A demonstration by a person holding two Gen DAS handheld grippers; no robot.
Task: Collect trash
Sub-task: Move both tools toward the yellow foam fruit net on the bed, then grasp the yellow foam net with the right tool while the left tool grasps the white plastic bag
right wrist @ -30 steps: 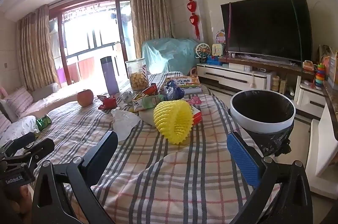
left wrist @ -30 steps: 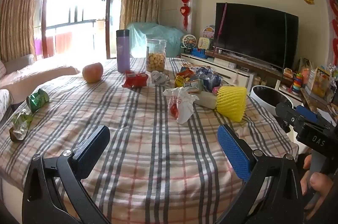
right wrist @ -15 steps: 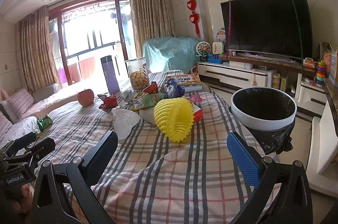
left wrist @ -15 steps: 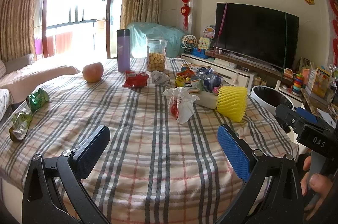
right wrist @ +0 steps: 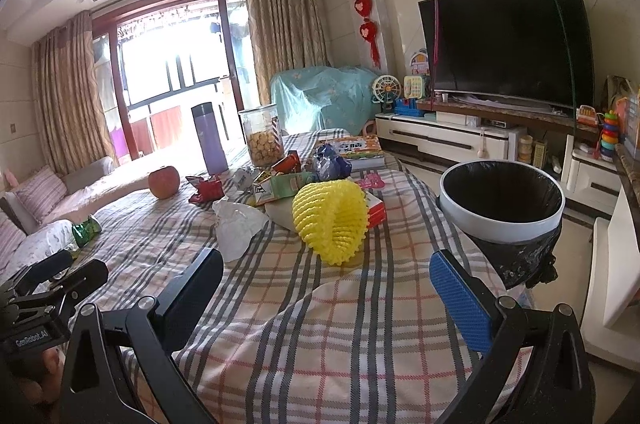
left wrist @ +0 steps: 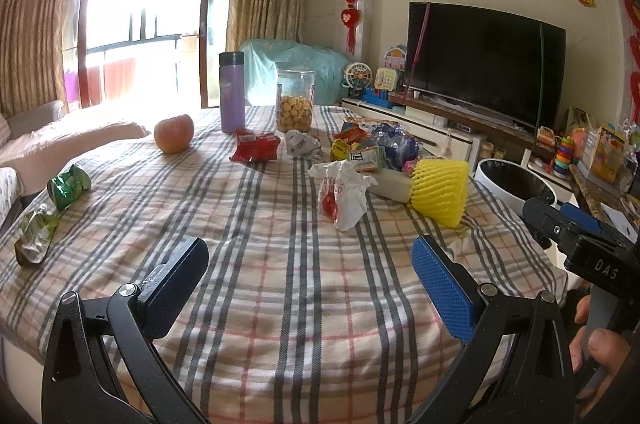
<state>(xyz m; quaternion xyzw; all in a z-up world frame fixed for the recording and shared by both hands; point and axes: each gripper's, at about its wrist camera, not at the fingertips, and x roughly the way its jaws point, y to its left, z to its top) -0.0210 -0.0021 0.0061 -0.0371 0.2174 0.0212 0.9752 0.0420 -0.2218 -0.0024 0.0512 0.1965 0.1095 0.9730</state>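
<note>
Both the left gripper (left wrist: 308, 280) and the right gripper (right wrist: 326, 290) hang wide apart and empty over the near edge of the plaid-clothed table (left wrist: 280, 304). The yellow foam fruit net (right wrist: 330, 222) lies mid-table, just left of the black-lined white bin (right wrist: 502, 224). It looks light, soft and springy; pinching one wall of its open rim should hold it.
</note>
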